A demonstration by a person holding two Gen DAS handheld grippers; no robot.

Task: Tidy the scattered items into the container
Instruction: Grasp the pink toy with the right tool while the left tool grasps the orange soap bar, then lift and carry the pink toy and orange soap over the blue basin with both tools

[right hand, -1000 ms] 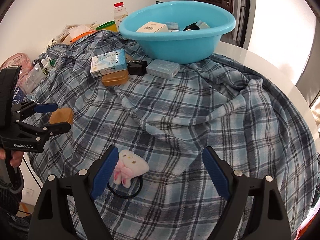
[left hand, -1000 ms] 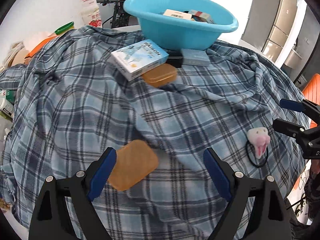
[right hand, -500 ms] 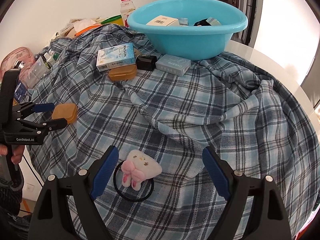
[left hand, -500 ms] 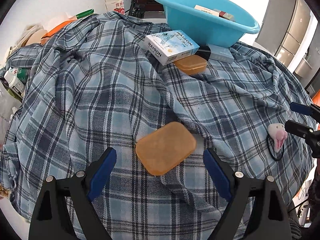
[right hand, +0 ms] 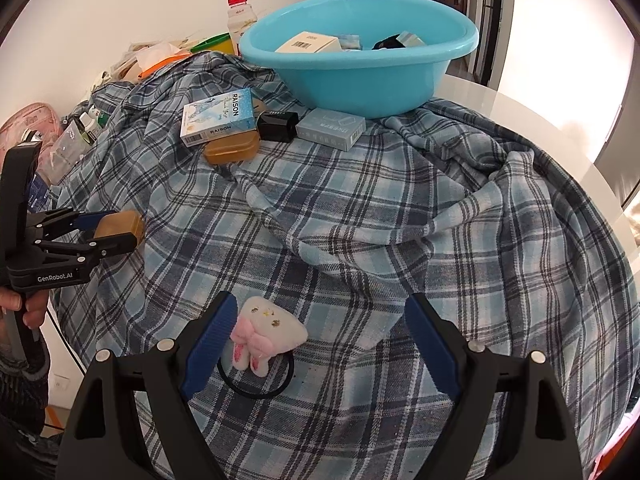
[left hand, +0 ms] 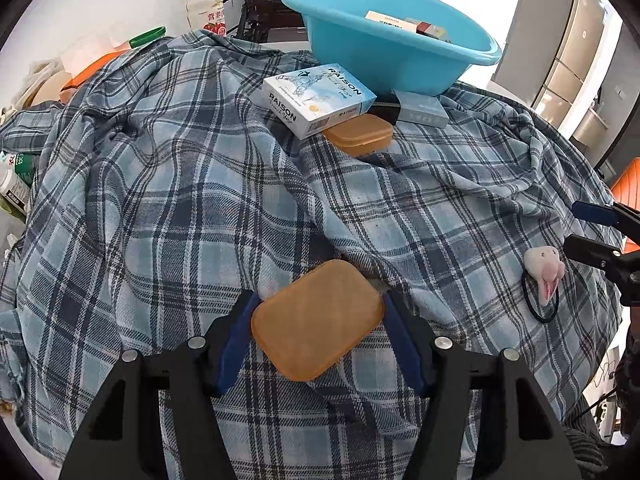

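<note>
**A:** Where is the amber soap-like block, and how does it lie?

**B:** At 6 o'clock in the left wrist view, flat on the plaid cloth, between the blue pads of the left gripper. Its long axis runs from about 8 to 2 o'clock. The jaws are closing on it, and both pads look to be at its edges.

**A:** And the hand?

**B:** The gripper points steeply down at the cloth. In the right wrist view a hand grasps its handle at 9 o'clock; "GenRobot.AI" is printed on its body.

**A:** The other claw?

**B:** The right gripper stands wide apart, holding nothing. The plush hair tie lies just beside its left pad.

**A:** Any other writing?

**B:** "RAISON" on the blue-white box, which rests on a second amber block just before the turquoise basin at 12 o'clock.
</note>
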